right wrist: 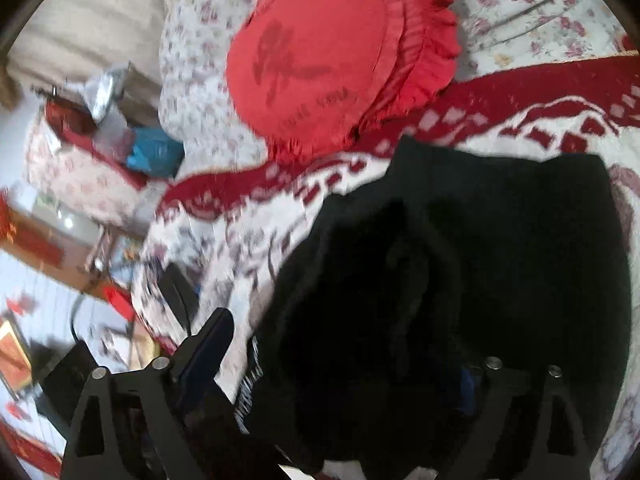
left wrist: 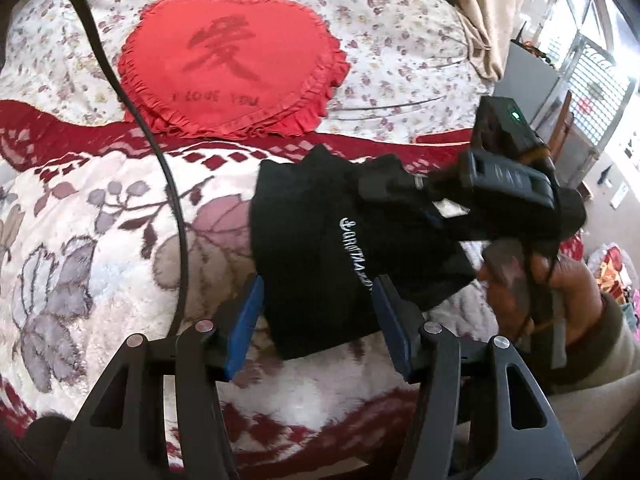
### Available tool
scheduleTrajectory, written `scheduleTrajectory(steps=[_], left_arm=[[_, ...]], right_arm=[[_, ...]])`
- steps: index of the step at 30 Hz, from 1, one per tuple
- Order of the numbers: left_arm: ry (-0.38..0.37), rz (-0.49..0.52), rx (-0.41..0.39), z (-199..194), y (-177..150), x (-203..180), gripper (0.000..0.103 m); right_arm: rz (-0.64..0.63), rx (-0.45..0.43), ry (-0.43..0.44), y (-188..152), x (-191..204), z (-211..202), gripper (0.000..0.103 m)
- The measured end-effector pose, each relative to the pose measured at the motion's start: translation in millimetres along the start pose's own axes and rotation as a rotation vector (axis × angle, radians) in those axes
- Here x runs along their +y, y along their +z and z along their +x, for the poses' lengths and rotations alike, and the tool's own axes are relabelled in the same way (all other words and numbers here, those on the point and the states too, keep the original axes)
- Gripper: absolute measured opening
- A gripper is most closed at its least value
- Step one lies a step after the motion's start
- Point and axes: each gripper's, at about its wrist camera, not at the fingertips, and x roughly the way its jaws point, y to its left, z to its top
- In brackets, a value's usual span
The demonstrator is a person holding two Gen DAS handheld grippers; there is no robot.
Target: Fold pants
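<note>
Tongs first: the left gripper [left wrist: 318, 320] stood with its jaws spread wide, the near edge of the pants [left wrist: 340, 240] lying between them but not pinched. At about two o'clock, the right gripper [left wrist: 404, 188] seemed to be carrying the bundle's far end, though whether it was clamped I could not tell. Already a compact black wad on the blanket [left wrist: 100, 240], the pants looked mostly folded, needing perhaps a final tidy and release. At eleven o'clock lay a red cushion [left wrist: 232, 64].
</note>
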Motion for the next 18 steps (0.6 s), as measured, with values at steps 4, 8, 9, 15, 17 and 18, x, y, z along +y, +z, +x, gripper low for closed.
scheduleTrajectory(steps=[4, 8, 9, 15, 17, 18], left_arm=[[-0.003, -0.032, 0.012, 7.6, 4.0, -0.5, 0.056], [-0.002, -0.041, -0.011, 5.2, 16.4, -5.7, 0.056], [-0.007, -0.045, -0.016, 4.7, 19.0, -5.8, 0.056], [-0.038, -0.033, -0.022, 17.5, 33.1, -20.9, 0.068], [-0.032, -0.022, 0.003, 29.8, 35.2, -27.0, 0.068], [-0.029, -0.017, 0.019, 35.4, 36.8, -30.2, 0.068]], right_arm=[[-0.191, -0.006, -0.132, -9.3, 12.9, -4.7, 0.022], [-0.2, -0.063, -0.126, 6.0, 3.9, -34.3, 0.019], [-0.204, -0.092, -0.134, 9.7, 2.9, -45.4, 0.019], [-0.139, -0.098, -0.251, 16.0, -45.7, -81.5, 0.023], [-0.102, -0.014, -0.366, 10.3, -69.0, -71.5, 0.04], [-0.099, -0.007, -0.41, 8.6, -74.4, -73.1, 0.042]])
